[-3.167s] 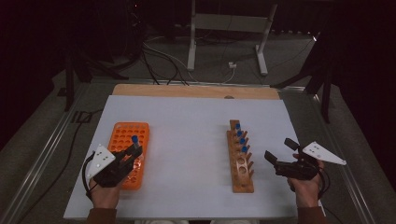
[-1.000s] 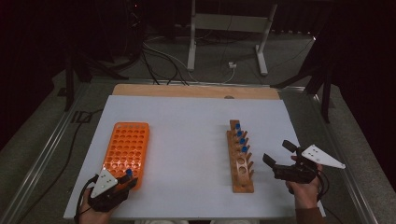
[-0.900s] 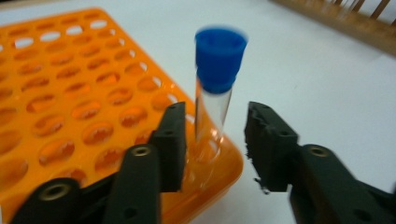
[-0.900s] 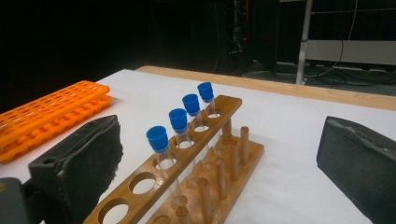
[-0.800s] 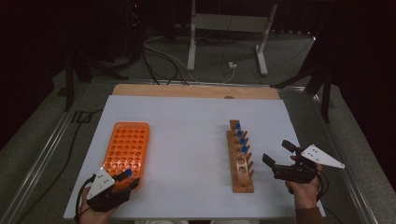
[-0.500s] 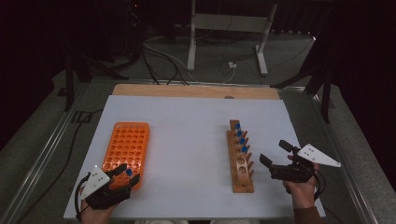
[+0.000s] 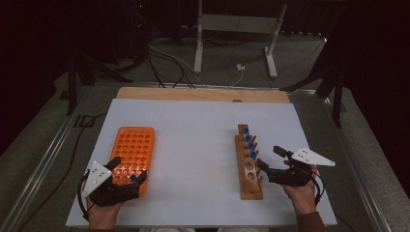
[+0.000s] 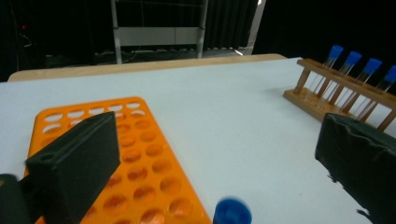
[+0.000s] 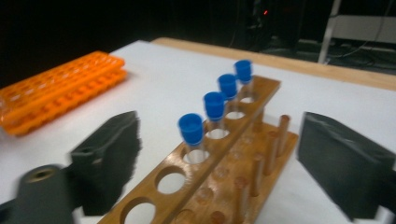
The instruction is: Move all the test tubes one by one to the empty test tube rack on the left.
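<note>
The left gripper was seen at the near end of the orange rack, jaws spread wide after just having been opening; nothing was pressed between the pads. A blue-capped tube was seen standing in the rack's near edge, between the open jaws but untouched by either, upright as far as could be told from the cap alone. In the high view the same cap was seen at the rack's near right corner. The right gripper was held at the near end of the wooden rack, jaws apart on either side of the rack's top bar, having just been closing somewhat; no tube was gripped. Four blue-capped tubes were seen upright in the far holes of the wooden rack, with the near holes empty. Both racks were lying well apart on the white tabletop.
</note>
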